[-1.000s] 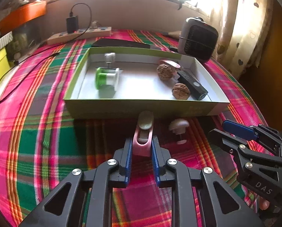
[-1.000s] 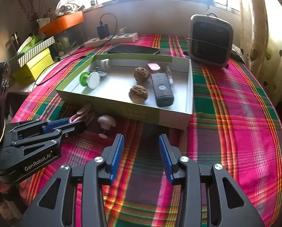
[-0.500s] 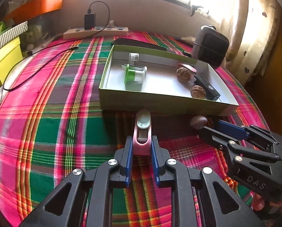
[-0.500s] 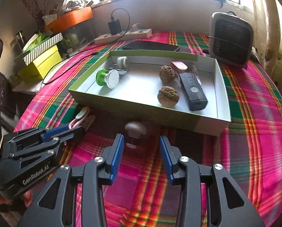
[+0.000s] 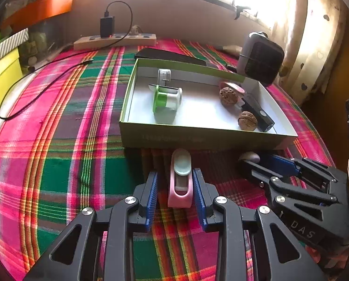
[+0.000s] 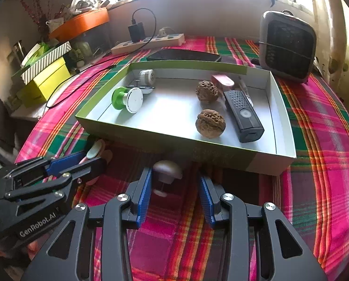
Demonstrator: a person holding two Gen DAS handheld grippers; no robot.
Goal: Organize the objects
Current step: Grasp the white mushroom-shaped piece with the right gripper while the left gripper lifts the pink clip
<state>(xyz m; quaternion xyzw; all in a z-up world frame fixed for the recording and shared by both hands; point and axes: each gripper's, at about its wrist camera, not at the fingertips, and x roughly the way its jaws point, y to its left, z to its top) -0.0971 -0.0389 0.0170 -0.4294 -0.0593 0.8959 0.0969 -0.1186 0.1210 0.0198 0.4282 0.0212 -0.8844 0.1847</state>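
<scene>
- We see the left gripper [image 5: 175,190] angled down at the plaid tablecloth [image 5: 57,140]. Its jaws have just been opening, and the pink clip [image 5: 180,185] now stands between the blue pads with a gap on each side, released.
- The right gripper [image 6: 174,194] tilts down likewise, jaws apart. The small mushroom-shaped knob [image 6: 166,172] sits between its fingertips, close to the left pad; we cannot tell if it touches.
- The pink clip lies lengthwise along the left gripper's fingers, its pale green end pointing at the tray's near wall.
- The shallow cardboard tray [image 6: 221,151] holds a green-and-white spool [image 6: 127,99], two walnuts [image 6: 209,123] and a black remote [image 6: 243,116].
- Behind stand a small heater [image 6: 288,46] and a power strip [image 6: 148,42] below a bright window.
</scene>
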